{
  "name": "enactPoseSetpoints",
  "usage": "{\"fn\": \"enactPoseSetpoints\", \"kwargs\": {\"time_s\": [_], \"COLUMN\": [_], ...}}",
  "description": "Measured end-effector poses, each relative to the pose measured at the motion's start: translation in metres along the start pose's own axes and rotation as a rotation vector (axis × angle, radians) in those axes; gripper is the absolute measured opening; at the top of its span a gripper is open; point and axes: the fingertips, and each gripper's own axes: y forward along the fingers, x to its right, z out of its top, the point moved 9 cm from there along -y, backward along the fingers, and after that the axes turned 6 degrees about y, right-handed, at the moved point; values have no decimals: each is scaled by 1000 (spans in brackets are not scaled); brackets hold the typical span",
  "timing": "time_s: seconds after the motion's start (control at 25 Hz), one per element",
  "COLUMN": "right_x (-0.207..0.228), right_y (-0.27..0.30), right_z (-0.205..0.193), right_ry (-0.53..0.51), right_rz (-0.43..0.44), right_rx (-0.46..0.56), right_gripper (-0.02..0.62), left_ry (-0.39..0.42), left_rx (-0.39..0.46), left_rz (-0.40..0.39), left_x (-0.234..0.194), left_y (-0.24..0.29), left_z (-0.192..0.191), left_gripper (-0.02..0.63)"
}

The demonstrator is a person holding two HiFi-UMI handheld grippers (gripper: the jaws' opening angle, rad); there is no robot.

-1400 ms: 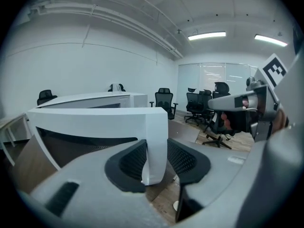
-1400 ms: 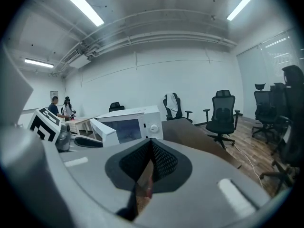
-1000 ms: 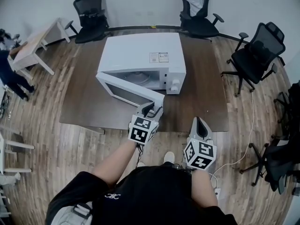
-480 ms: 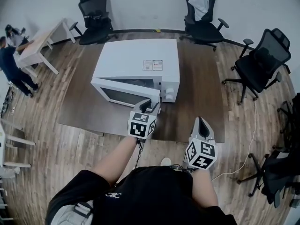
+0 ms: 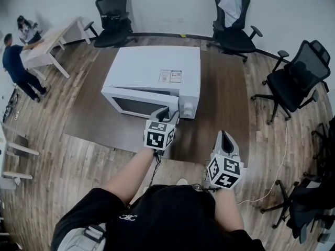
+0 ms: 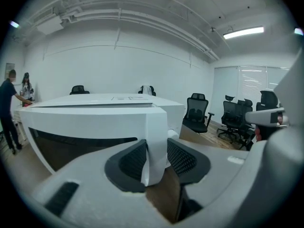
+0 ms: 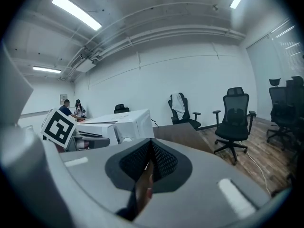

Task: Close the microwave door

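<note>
The white microwave (image 5: 157, 72) stands on a brown table (image 5: 225, 98). Its door (image 5: 138, 104) lies almost flat against the body, with a narrow gap left at the free edge. My left gripper (image 5: 166, 114) is shut on that free edge. In the left gripper view the door edge (image 6: 154, 141) stands upright between the ribbed pads (image 6: 133, 161) of the left gripper (image 6: 156, 158). My right gripper (image 5: 224, 136) hovers over the table's near edge to the right, shut and empty. In the right gripper view the pads of the right gripper (image 7: 149, 163) meet, and the microwave (image 7: 128, 122) is off to the left.
Black office chairs stand behind the table (image 5: 112, 14), (image 5: 233, 20) and to its right (image 5: 298, 82). A person (image 5: 18, 69) stands at a white desk (image 5: 49, 43) at the far left. A white cable (image 5: 277, 156) runs over the wooden floor on the right.
The door has swung from wide ajar to nearly flat against the microwave, and my left gripper went along with its edge. The right gripper has shifted slightly.
</note>
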Motion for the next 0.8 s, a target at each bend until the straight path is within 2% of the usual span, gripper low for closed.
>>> {"fn": "enactPoseSetpoints", "kwargs": {"time_s": [0.8], "right_x": [16], "right_y": [29], "right_z": [2], "right_ry": [0], "right_rz": [11], "right_rx": [-31], "right_gripper": [8], "left_ry": [-26], "left_rx": [31], "left_rz": [41], "left_x": [-6], "left_y": [20], "left_z": [10], "left_gripper": [150]}}
